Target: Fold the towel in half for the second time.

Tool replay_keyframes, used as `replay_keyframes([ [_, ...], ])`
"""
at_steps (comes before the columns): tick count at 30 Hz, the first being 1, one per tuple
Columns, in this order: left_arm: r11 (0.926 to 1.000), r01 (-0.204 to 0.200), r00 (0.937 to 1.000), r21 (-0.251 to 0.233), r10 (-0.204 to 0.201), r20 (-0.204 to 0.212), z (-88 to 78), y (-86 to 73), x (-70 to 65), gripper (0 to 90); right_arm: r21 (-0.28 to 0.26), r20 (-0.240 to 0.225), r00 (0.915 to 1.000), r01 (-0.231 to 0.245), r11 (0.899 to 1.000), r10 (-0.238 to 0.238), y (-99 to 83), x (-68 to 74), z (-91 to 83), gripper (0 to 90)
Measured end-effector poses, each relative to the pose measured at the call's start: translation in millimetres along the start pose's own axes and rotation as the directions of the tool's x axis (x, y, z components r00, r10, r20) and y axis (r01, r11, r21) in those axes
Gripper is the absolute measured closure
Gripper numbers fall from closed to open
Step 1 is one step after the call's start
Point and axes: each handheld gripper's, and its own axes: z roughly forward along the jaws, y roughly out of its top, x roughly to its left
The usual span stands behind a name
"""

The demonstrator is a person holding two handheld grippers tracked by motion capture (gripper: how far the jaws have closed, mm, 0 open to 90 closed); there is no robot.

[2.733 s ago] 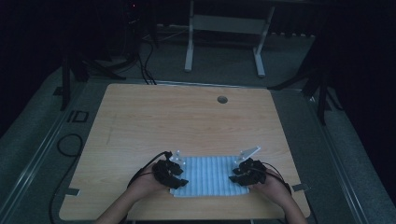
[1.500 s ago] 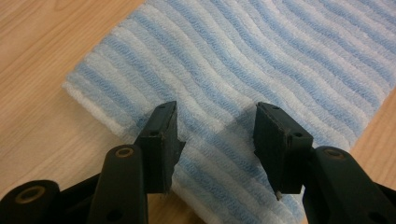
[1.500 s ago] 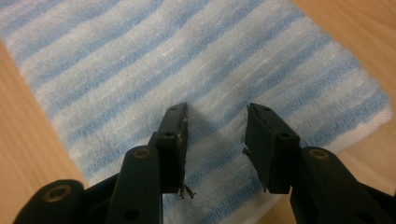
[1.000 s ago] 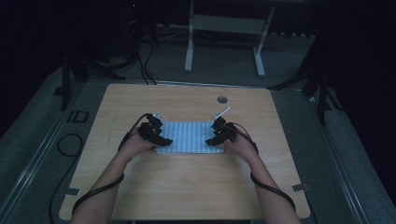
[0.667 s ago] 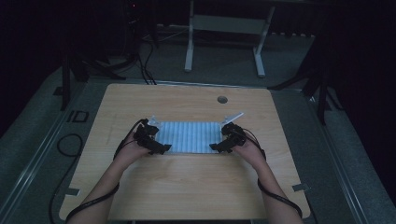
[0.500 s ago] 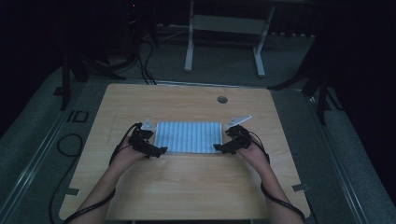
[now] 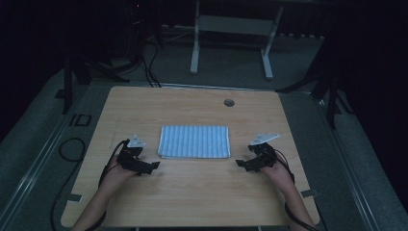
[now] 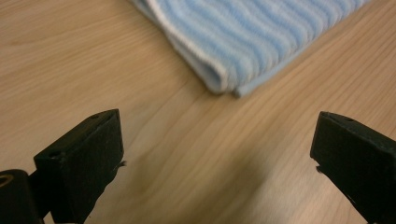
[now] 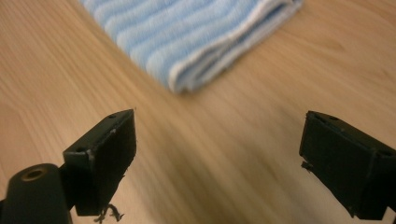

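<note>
A light wooden tabletop (image 7: 192, 192) carries a folded blue-and-white striped towel (image 7: 194, 141), lying flat near its middle. A small round grommet hole (image 7: 229, 102) sits near the far edge.

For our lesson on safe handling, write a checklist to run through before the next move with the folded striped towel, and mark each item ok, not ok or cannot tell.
1. Left gripper open, nothing between its jaws: ok.
2. Right gripper open, nothing between its jaws: ok.
3. Both grippers apart from the towel: ok.
4. Towel folded with its edges lined up: ok.
5. Towel lies wholly on the table, away from its edges: ok.
6. Towel is folded as small as intended: cannot tell.
</note>
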Motion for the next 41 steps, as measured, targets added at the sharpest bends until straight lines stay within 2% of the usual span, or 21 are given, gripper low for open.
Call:
replay_keyframes([
  [3,0.9995,0.022,0.9998,-0.022,-0.022,0.001,-7.2,-10.3,2.0,2.5,-0.020,0.012,0.9999,-0.011,1.000,0.011,-13.8,-1.0,-7.8,10.6],
  [6,0.9989,0.038,0.9992,-0.026,-0.038,-0.011,-13.2,-19.7,5.1,2.5,-0.073,0.033,0.9992,-0.022,0.997,0.024,-27.4,-2.8,-19.0,10.5],
  [8,0.9985,0.047,0.9987,-0.028,-0.048,-0.017,-17.6,-25.4,7.1,2.5,-0.114,0.040,0.9976,-0.051,0.992,0.056,-36.4,-5.4,-27.4,10.5],
  [12,0.9964,0.071,0.9973,-0.045,-0.072,-0.016,-26.4,-35.3,11.1,2.5,-0.128,0.107,0.9885,-0.093,0.987,0.107,-52.1,-9.9,-41.7,10.5],
  [18,0.9920,0.114,0.9925,-0.054,-0.116,-0.037,-35.6,-46.8,16.8,2.5,-0.161,0.179,0.9677,-0.149,0.976,0.178,-68.7,-12.4,-59.5,10.5],
  [19,0.9920,0.114,0.9925,-0.054,-0.116,-0.037,-35.6,-46.8,16.8,2.5,-0.161,0.179,0.9677,-0.149,0.976,0.178,-68.7,-12.4,-59.5,10.5],
  [20,0.9899,0.130,0.9905,-0.056,-0.132,-0.038,-37.1,-50.6,19.3,2.5,-0.165,0.198,0.9602,-0.166,0.972,0.197,-72.1,-12.6,-64.6,10.5],
  [23,0.9882,0.142,0.9887,-0.058,-0.144,-0.041,-37.4,-53.7,21.5,2.5,-0.163,0.210,0.9567,-0.169,0.972,0.201,-75.1,-12.4,-67.5,10.5],
  [24,0.9874,0.146,0.9875,-0.062,-0.149,-0.052,-36.8,-56.2,21.6,2.5,-0.151,0.234,0.9500,-0.175,0.973,0.207,-78.9,-11.3,-69.5,10.5],
  [25,0.9874,0.146,0.9875,-0.062,-0.149,-0.052,-36.8,-56.2,21.6,2.5,-0.151,0.234,0.9500,-0.175,0.973,0.207,-78.9,-11.3,-69.5,10.5],
  [26,0.9880,0.142,0.9877,-0.060,-0.146,-0.057,-36.5,-57.6,21.1,2.5,-0.156,0.258,0.9392,-0.191,0.969,0.226,-84.1,-9.8,-71.4,10.5],
  [27,0.9880,0.142,0.9877,-0.060,-0.146,-0.057,-36.5,-57.6,21.1,2.5,-0.156,0.258,0.9392,-0.191,0.969,0.226,-84.1,-9.8,-71.4,10.5],
  [28,0.9870,0.146,0.9875,-0.068,-0.149,-0.050,-37.2,-58.3,21.1,2.5,-0.182,0.279,0.9328,-0.182,0.966,0.228,-87.6,-7.8,-74.1,10.5],
  [29,0.9870,0.146,0.9875,-0.068,-0.149,-0.050,-37.2,-58.3,21.1,2.5,-0.182,0.279,0.9328,-0.182,0.966,0.228,-87.6,-7.8,-74.1,10.5],
  [30,0.9853,0.153,0.9862,-0.076,-0.157,-0.052,-38.2,-59.0,21.2,2.5,-0.207,0.293,0.9248,-0.187,0.960,0.243,-89.3,-7.9,-76.2,10.5],
  [34,0.9793,0.174,0.9820,-0.104,-0.180,-0.056,-41.3,-59.8,22.7,2.5,-0.227,0.289,0.9221,-0.195,0.954,0.258,-90.4,-10.0,-78.2,10.5],
  [35,0.9780,0.175,0.9816,-0.114,-0.182,-0.057,-42.6,-59.9,23.2,2.5,-0.231,0.293,0.9193,-0.198,0.952,0.263,-91.4,-10.8,-78.9,10.5],
  [36,0.9764,0.176,0.9811,-0.125,-0.184,-0.059,-44.2,-60.3,24.1,2.5,-0.244,0.286,0.9185,-0.207,0.948,0.274,-92.3,-12.4,-80.1,10.5],
  [39,0.9752,0.177,0.9809,-0.133,-0.186,-0.057,-44.7,-60.6,24.5,2.6,-0.244,0.284,0.9179,-0.211,0.947,0.277,-92.4,-13.0,-80.1,10.5],
  [40,0.9766,0.172,0.9815,-0.129,-0.181,-0.062,-43.7,-61.1,23.8,2.6,-0.233,0.267,0.9205,-0.225,0.946,0.285,-92.7,-14.6,-79.5,10.5],
  [41,0.9769,0.172,0.9819,-0.127,-0.180,-0.059,-43.1,-61.4,23.2,2.5,-0.236,0.274,0.9173,-0.227,0.945,0.289,-93.0,-14.7,-79.5,10.6],
])
